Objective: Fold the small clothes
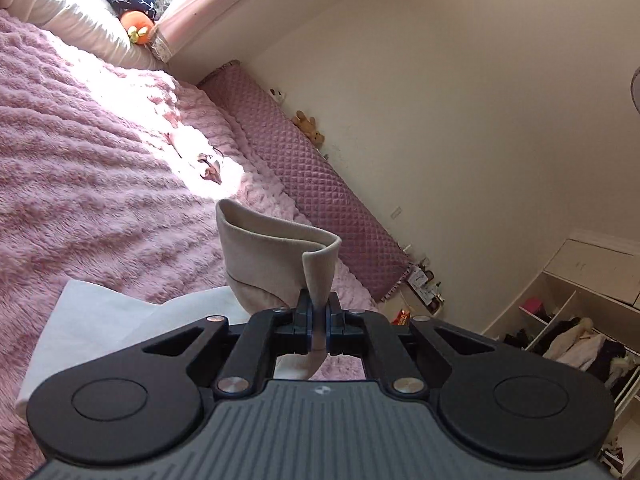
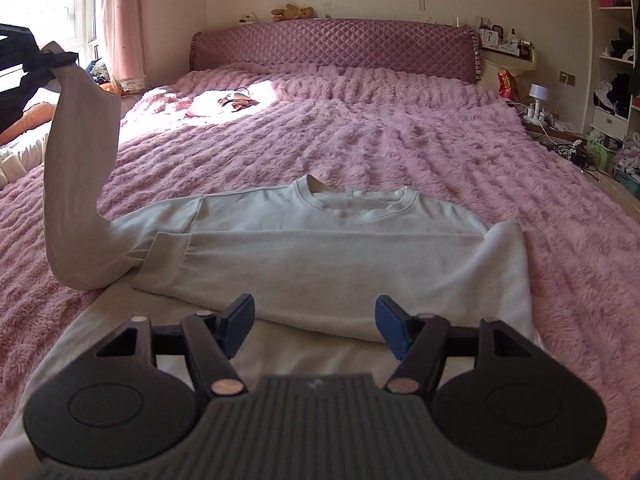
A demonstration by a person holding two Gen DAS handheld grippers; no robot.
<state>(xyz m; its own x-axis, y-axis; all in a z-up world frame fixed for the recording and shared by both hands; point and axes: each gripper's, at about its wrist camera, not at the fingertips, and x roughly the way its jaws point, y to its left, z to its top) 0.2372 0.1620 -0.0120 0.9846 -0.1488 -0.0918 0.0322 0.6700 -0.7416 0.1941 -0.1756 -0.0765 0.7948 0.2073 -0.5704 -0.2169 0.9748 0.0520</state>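
Sweatshirt (image 2: 328, 264) soft, light, floppy (judged) | left gripper (image 1: 318, 320) pinched sleeve cuff (image 1: 316, 276); best hold | right gripper (image 2: 316, 324) spread, empty

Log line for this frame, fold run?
left gripper: shut on sleeve cuff, lifted | right gripper: open, empty | sweatshirt: flat on bed

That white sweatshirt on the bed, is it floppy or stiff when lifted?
Probably floppy: the sleeve held up by the left gripper bends and sags down to the sweatshirt. The cuff curls above the gripper, so the knit seems thickish and soft. It likely won't slide much on the fuzzy pink blanket.
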